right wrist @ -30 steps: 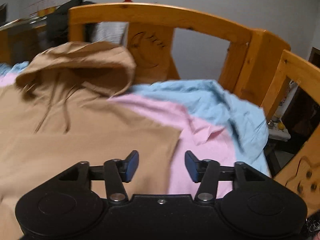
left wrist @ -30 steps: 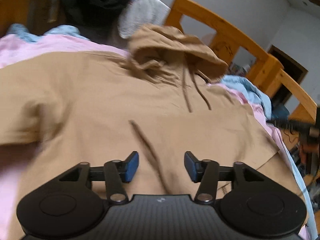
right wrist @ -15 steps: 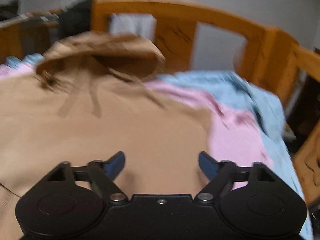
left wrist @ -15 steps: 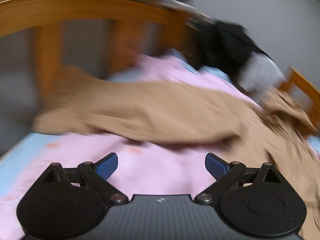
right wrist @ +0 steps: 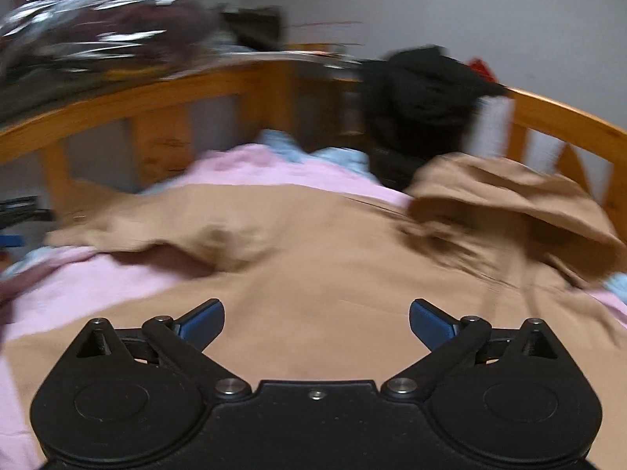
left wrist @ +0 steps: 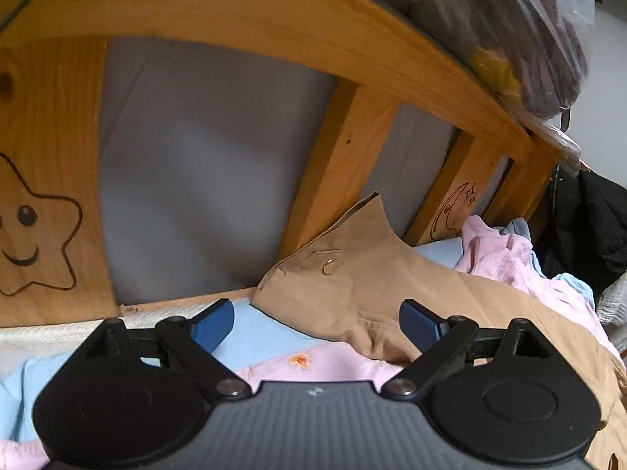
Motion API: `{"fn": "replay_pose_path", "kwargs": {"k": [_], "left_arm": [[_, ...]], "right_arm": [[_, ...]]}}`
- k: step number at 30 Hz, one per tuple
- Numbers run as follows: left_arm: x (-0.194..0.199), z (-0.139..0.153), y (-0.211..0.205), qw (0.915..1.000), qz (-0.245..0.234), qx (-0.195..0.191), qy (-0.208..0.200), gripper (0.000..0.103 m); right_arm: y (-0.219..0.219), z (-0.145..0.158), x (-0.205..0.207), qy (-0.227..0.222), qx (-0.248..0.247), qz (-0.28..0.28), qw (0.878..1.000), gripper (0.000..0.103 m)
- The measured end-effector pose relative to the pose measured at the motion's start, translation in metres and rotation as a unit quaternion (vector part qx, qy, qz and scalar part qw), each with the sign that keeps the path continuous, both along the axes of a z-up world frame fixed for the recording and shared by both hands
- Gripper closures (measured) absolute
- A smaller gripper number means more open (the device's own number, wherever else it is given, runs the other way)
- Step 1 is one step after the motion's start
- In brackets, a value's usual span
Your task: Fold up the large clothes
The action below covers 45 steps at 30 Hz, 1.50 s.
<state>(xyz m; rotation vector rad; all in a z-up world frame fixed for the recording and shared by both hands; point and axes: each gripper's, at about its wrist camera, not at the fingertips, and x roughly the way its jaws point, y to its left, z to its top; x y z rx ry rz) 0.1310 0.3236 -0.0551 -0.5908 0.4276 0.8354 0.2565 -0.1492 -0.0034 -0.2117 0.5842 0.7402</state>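
Observation:
A tan hooded top (right wrist: pixel 333 258) lies spread on the bed, its hood (right wrist: pixel 509 199) at the far right in the right wrist view. In the left wrist view its sleeve end (left wrist: pixel 352 274) with a snap button lies against the bed rail. My left gripper (left wrist: pixel 315 323) is open and empty just short of that sleeve end. My right gripper (right wrist: pixel 316 323) is open and empty above the top's body.
A pink sheet (left wrist: pixel 345 364) and a light blue sheet (left wrist: pixel 262 337) cover the bed. A wooden rail (left wrist: pixel 337 156) with a star and a moon drawing rises close behind the sleeve. Black clothing (right wrist: pixel 419 113) hangs on the far rail. Bagged items (left wrist: pixel 529 31) lie on top of the rail.
Both grippers have opened wider. The left one has swung left from the top's body to the sleeve end at the rail. The right one has turned left across the top.

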Motion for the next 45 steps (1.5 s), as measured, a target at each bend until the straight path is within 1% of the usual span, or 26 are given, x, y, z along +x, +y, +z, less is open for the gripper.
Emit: {"fn": "replay_pose_path", "kwargs": {"k": [2,3,4,5,6,7,10,12,15,17,19,20,21,22,25,27,29,32,34,35,37,39,40,42,44,45], "left_arm": [[0.002,-0.004,0.007,0.9998,-0.017,-0.004,0.001,0.011],[0.005,-0.005,0.009,0.9996,-0.026,-0.008,0.001,0.014],[0.006,-0.008,0.012,0.9992,-0.037,-0.012,0.001,0.020],[0.007,-0.012,0.015,0.9989,-0.042,-0.018,0.007,0.023],[0.010,-0.016,0.017,0.9988,-0.042,-0.024,0.013,0.028],[0.012,-0.020,0.020,0.9987,-0.038,-0.029,0.018,0.030],[0.014,-0.031,0.028,0.9984,-0.013,-0.045,0.031,0.038],[0.014,-0.037,0.035,0.9978,-0.003,-0.060,0.028,0.039],[0.016,-0.037,0.040,0.9979,0.002,-0.061,0.022,0.039],[0.019,-0.040,0.045,0.9973,0.010,-0.069,0.024,0.040],[0.021,-0.041,0.047,0.9964,0.027,-0.074,0.031,0.059],[0.021,-0.041,0.047,0.9961,0.035,-0.074,0.032,0.063],[0.021,-0.040,0.046,0.9962,0.040,-0.071,0.030,0.075],[0.020,-0.038,0.042,0.9968,0.040,-0.064,0.027,0.084],[0.022,-0.028,0.028,0.9985,0.033,-0.030,0.033,0.095],[0.022,-0.018,0.016,0.9991,0.029,-0.012,0.027,0.098],[0.019,-0.002,-0.001,0.9997,0.016,0.014,0.013,0.099],[0.018,0.028,-0.035,0.9973,-0.030,0.065,-0.019,0.100],[0.020,0.051,-0.060,0.9909,-0.075,0.101,-0.047,0.100],[0.022,0.064,-0.075,0.9851,-0.102,0.123,-0.064,0.100],[0.026,0.088,-0.103,0.9705,-0.156,0.156,-0.097,0.100],[0.032,0.109,-0.132,0.9504,-0.218,0.182,-0.126,0.100],[0.035,0.118,-0.150,0.9365,-0.258,0.192,-0.140,0.100],[0.044,0.128,-0.181,0.9137,-0.319,0.200,-0.152,0.100],[0.052,0.129,-0.217,0.8881,-0.379,0.210,-0.152,0.100],[0.056,0.126,-0.232,0.8785,-0.400,0.215,-0.149,0.100]], "right_arm": [[0.019,0.002,-0.008,0.004,0.007,0.029,1.000,0.001],[0.029,0.003,-0.011,0.007,0.008,0.038,0.999,0.001],[0.036,0.003,-0.015,0.011,0.009,0.046,0.999,0.001],[0.043,0.001,-0.016,0.014,0.009,0.054,0.998,0.001],[0.048,-0.002,-0.017,0.016,0.008,0.058,0.998,0.001],[0.054,-0.004,-0.016,0.019,0.008,0.062,0.998,0.001],[0.063,-0.013,-0.010,0.035,0.009,0.061,0.998,0.001],[0.061,-0.019,-0.006,0.047,0.011,0.056,0.997,0.001],[0.060,-0.026,0.000,0.055,0.015,0.048,0.997,0.001],[0.058,-0.029,0.003,0.063,0.017,0.043,0.997,0.001],[0.057,-0.032,0.005,0.070,0.019,0.038,0.997,0.001],[0.056,-0.033,0.005,0.072,0.020,0.037,0.997,0.001],[0.055,-0.034,0.004,0.075,0.021,0.035,0.996,0.001],[0.055,-0.034,0.004,0.076,0.023,0.034,0.996,0.001],[0.051,-0.032,-0.002,0.069,0.025,0.036,0.997,0.001],[0.048,-0.031,-0.006,0.061,0.027,0.037,0.997,0.001],[0.043,-0.029,-0.009,0.057,0.031,0.035,0.997,0.001],[0.032,-0.025,-0.010,0.056,0.042,0.018,0.997,0.001],[0.021,-0.020,-0.008,0.055,0.052,-0.002,0.997,0.001],[0.015,-0.017,-0.005,0.055,0.057,-0.012,0.997,0.001],[0.000,-0.007,0.003,0.059,0.076,-0.033,0.995,0.001],[-0.016,0.006,0.016,0.073,0.106,-0.051,0.990,0.001],[-0.023,0.013,0.023,0.082,0.122,-0.057,0.988,0.001],[-0.041,0.028,0.035,0.108,0.174,-0.070,0.976,0.001],[-0.059,0.041,0.048,0.158,0.238,-0.069,0.956,0.001],[-0.069,0.044,0.055,0.193,0.274,-0.063,0.940,0.001]]}}
